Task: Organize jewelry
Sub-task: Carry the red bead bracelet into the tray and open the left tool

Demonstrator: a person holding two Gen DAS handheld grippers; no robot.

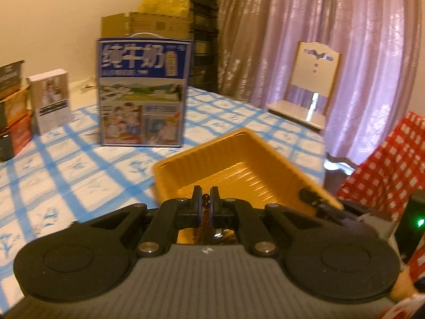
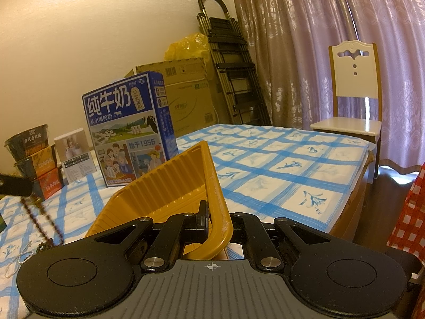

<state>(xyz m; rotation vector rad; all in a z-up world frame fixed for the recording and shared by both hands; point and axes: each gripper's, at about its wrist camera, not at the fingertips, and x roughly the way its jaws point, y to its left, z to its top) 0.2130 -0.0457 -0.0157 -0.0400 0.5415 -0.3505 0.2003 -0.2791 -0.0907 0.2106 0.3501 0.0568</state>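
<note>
My left gripper [image 1: 206, 196] is shut on a dark brown bead necklace [image 1: 202, 223] that hangs down between its fingers, just over the near edge of the orange plastic tray [image 1: 247, 170]. In the right wrist view the same necklace [image 2: 39, 218] dangles from the left gripper's fingers [image 2: 13, 184] at the far left. My right gripper [image 2: 216, 212] is shut on the rim of the orange tray [image 2: 159, 196] and holds it tilted up off the table. A white bead string [image 2: 16, 261] lies on the cloth at lower left.
A blue milk carton box [image 2: 127, 127], a small white box [image 2: 75, 154] and stacked snack boxes [image 2: 34, 156] stand at the back of the blue-checked table [image 2: 279, 164]. Cardboard boxes [image 2: 186, 93], a folded ladder [image 2: 231, 66] and a white chair [image 2: 353, 93] stand behind, by the curtain.
</note>
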